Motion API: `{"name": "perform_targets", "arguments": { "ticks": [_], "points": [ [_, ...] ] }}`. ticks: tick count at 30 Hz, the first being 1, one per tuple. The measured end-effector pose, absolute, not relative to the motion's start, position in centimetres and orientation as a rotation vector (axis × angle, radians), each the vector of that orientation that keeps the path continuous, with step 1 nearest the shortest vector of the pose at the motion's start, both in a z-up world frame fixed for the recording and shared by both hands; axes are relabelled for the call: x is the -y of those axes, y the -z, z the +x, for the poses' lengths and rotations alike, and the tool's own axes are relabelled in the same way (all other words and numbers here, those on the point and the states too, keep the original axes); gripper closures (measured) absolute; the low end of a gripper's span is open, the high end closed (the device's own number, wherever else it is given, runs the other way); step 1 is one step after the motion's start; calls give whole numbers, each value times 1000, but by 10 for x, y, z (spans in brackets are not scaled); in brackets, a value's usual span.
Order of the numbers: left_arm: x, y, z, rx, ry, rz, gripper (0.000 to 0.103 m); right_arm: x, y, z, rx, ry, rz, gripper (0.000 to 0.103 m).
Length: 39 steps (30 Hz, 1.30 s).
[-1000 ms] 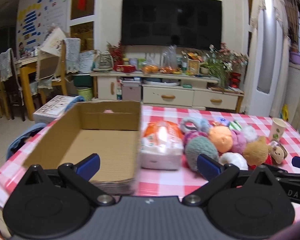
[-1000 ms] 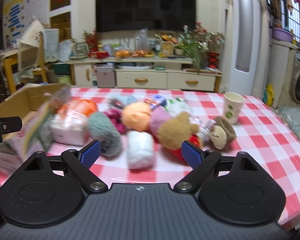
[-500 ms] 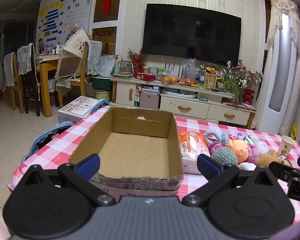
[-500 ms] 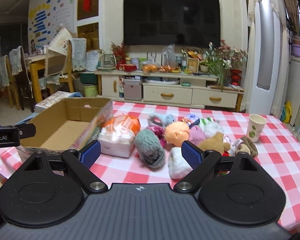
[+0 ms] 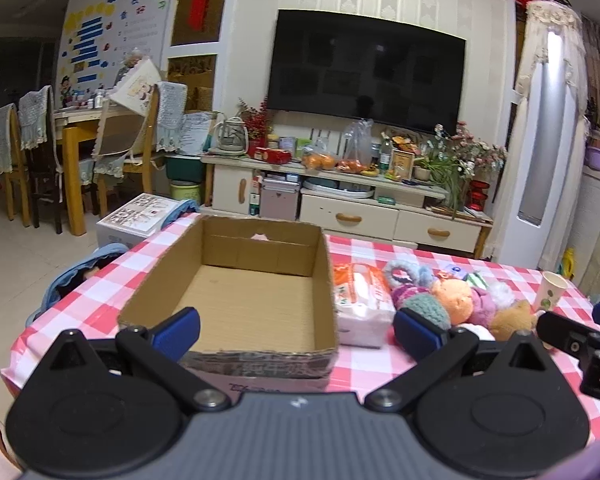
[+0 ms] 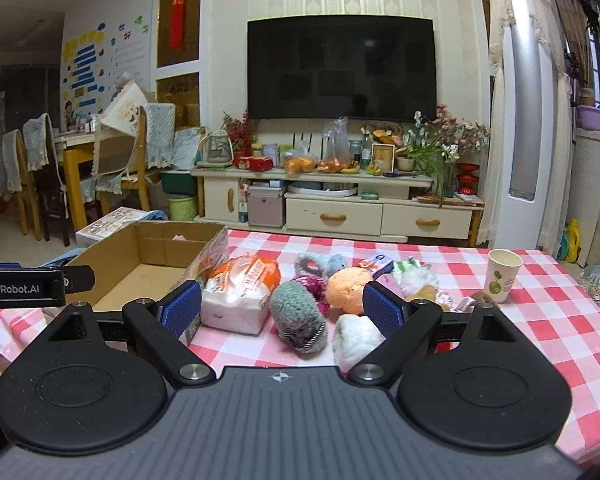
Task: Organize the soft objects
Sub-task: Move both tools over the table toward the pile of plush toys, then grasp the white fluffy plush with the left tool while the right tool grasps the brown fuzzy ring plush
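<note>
An open cardboard box (image 5: 244, 304) (image 6: 148, 268) stands on the left of the red-checked table (image 6: 540, 312), with nothing in it. Right of it lies a tissue pack (image 5: 360, 300) (image 6: 240, 292), then a heap of soft toys: a grey-green yarn ball (image 6: 300, 316) (image 5: 426, 310), an orange ball (image 6: 350, 286) (image 5: 456, 300), a white fluffy one (image 6: 356, 340), a brown plush (image 5: 512, 318). My left gripper (image 5: 296, 330) is open, held back from the box's near wall. My right gripper (image 6: 282, 308) is open too, in front of the toys, touching nothing.
A paper cup (image 6: 502, 276) stands at the table's right side. Behind the table are a TV cabinet (image 6: 340, 208) with clutter, a tall air conditioner (image 6: 524, 120), and chairs with a yellow table (image 5: 72, 148) at the left. A blue cloth (image 5: 80, 276) hangs off the table's left edge.
Both grippers have pulled back and up from the table, so box and toys look smaller and farther. Both stayed open. Nothing on the table moved.
</note>
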<state>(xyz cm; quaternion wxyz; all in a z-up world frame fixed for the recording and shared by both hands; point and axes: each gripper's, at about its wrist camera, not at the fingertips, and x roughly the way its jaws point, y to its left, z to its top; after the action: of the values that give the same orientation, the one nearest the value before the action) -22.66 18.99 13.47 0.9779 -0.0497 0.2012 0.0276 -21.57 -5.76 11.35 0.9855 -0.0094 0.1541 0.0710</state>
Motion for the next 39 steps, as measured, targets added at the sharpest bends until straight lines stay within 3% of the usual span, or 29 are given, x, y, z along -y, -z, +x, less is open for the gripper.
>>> {"name": "perform_targets", "arguments": {
  "ticks": [34,39],
  "points": [
    [-14,-61,-123,-575,341,96,1,229,-29,-123,-449,331,179,0],
    [8,-45,-98,-626,373,104,7,228,-26,-109,-463,322,169,0]
  ]
}}
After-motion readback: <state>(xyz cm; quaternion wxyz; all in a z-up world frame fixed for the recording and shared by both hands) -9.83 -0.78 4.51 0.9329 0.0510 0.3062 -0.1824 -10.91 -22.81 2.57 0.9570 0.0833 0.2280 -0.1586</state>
